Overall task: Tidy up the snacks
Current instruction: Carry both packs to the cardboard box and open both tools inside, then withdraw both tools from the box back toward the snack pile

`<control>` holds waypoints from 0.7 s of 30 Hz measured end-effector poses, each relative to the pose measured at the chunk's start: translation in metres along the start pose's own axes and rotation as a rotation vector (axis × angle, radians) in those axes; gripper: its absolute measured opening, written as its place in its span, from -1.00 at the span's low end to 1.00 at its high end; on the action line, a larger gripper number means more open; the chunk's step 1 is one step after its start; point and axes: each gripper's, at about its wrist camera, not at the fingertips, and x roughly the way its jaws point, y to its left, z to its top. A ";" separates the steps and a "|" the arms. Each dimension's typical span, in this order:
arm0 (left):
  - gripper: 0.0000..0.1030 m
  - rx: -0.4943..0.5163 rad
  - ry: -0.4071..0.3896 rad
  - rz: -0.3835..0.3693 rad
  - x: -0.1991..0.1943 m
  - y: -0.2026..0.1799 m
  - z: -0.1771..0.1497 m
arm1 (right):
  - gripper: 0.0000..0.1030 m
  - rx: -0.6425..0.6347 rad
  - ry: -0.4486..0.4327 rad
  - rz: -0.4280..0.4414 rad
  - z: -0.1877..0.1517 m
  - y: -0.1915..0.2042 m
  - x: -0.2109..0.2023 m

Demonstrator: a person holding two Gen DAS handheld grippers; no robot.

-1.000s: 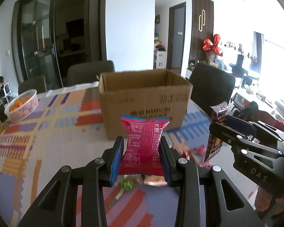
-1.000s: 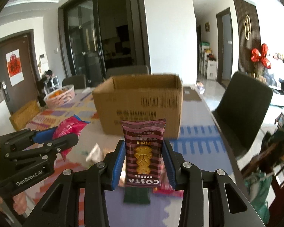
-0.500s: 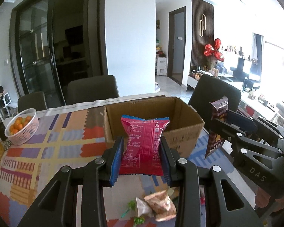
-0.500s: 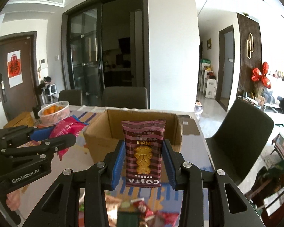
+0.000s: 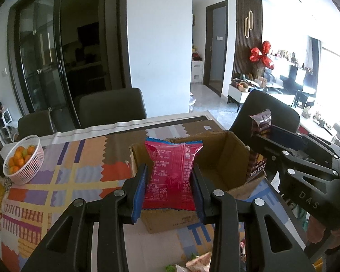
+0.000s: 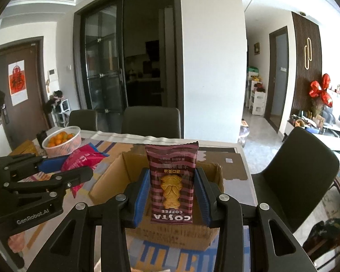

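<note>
Right wrist view: upright Costa packet (image 6: 171, 187) inverted, long axis vertical, in right gripper (image 6: 171, 200)

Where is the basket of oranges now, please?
The basket stands at the far left of the table in the left wrist view, left of the box, near a dark chair.

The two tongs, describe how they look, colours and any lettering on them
Both the left tongs and right tongs are matte black angular frames with triangular cut-outs, silver round screws and blue ribbed pads. The left body reads GenRobot.AI in white; the right reads DAS.
</note>
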 end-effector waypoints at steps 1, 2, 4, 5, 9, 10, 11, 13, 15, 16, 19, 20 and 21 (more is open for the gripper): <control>-0.29 -0.005 0.008 -0.001 0.005 0.002 0.002 | -0.22 0.000 0.004 -0.001 0.002 -0.001 0.005; -0.29 -0.009 0.017 -0.004 0.009 0.002 0.004 | -0.22 0.000 0.011 -0.002 0.004 -0.002 0.009; -0.29 -0.014 0.030 -0.007 0.017 0.004 0.007 | -0.22 0.000 0.024 -0.008 0.006 -0.005 0.019; -0.29 -0.014 0.038 -0.004 0.022 0.005 0.008 | -0.22 -0.003 0.030 -0.010 0.006 -0.006 0.022; -0.28 -0.026 0.073 -0.003 0.038 0.006 0.010 | -0.22 0.006 0.066 -0.012 0.005 -0.009 0.039; -0.28 -0.028 0.085 0.003 0.043 0.006 0.010 | -0.22 0.010 0.074 -0.009 0.005 -0.011 0.042; -0.27 -0.030 0.089 0.009 0.045 0.006 0.010 | -0.21 0.013 0.085 -0.008 0.004 -0.012 0.046; -0.08 -0.041 0.095 0.015 0.048 0.007 0.010 | -0.21 0.017 0.099 -0.018 0.002 -0.014 0.053; 0.09 -0.052 0.092 0.025 0.048 0.009 0.009 | -0.08 0.027 0.111 -0.030 0.000 -0.016 0.057; 0.11 -0.049 0.088 0.029 0.046 0.009 0.008 | 0.04 0.033 0.118 -0.034 0.000 -0.017 0.059; 0.23 -0.030 0.074 0.049 0.038 0.008 0.003 | 0.25 0.036 0.117 -0.065 -0.005 -0.019 0.056; 0.25 -0.026 0.064 0.052 0.034 0.009 0.001 | 0.25 0.030 0.113 -0.077 -0.006 -0.020 0.054; 0.26 -0.023 0.058 0.055 0.030 0.008 -0.001 | 0.25 0.025 0.107 -0.081 -0.007 -0.019 0.050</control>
